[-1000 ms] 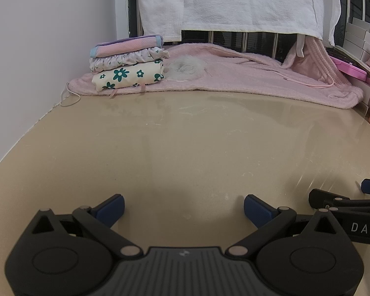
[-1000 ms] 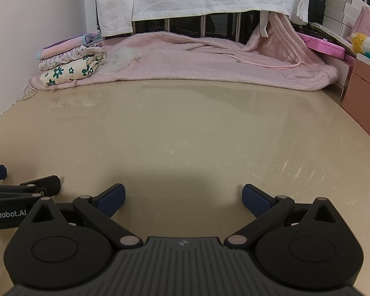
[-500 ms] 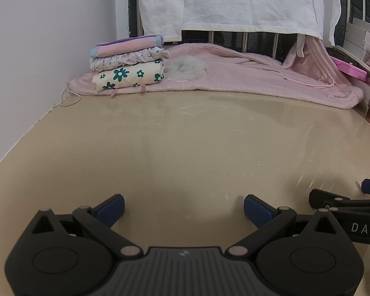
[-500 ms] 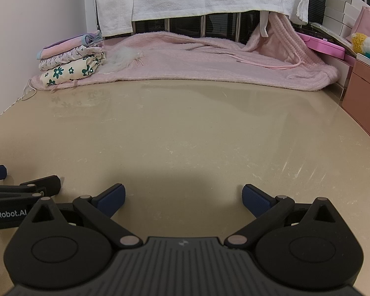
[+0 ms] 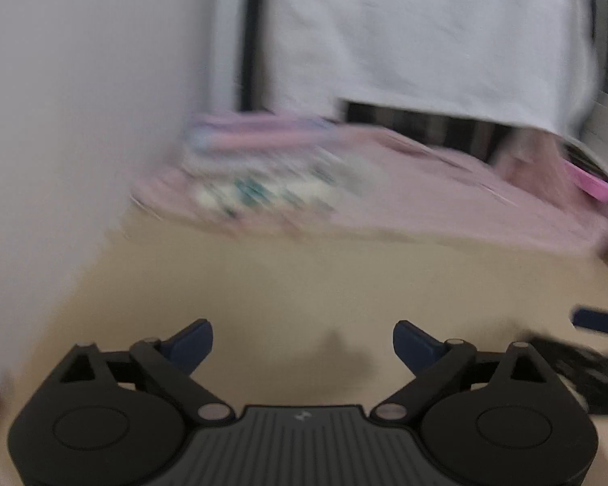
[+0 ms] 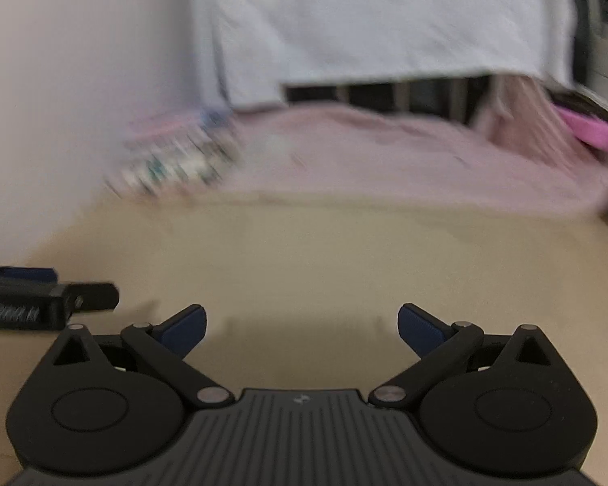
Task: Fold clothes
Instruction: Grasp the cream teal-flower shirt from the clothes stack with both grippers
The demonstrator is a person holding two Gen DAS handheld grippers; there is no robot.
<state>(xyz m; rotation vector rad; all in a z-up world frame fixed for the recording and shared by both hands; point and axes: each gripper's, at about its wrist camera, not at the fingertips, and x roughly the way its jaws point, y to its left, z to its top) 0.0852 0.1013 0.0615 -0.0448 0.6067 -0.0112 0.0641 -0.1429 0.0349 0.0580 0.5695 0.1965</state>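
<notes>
Both views are motion-blurred. A stack of folded clothes (image 5: 259,170) with a flowered piece at the bottom lies at the far left by the wall, on a spread pink garment (image 5: 446,198). The stack (image 6: 178,158) and the pink garment (image 6: 405,158) also show in the right wrist view. My left gripper (image 5: 303,340) is open and empty above the beige table (image 5: 304,283). My right gripper (image 6: 302,326) is open and empty above the table (image 6: 304,251). Each gripper shows at the other view's edge.
A white towel (image 5: 425,32) hangs over a dark railing behind the clothes. A white wall (image 5: 61,121) bounds the table on the left. A pink box (image 6: 591,129) sits at the far right.
Both grippers have moved forward toward the clothes, which now look larger and nearer. The views have become blurred. Both stay open.
</notes>
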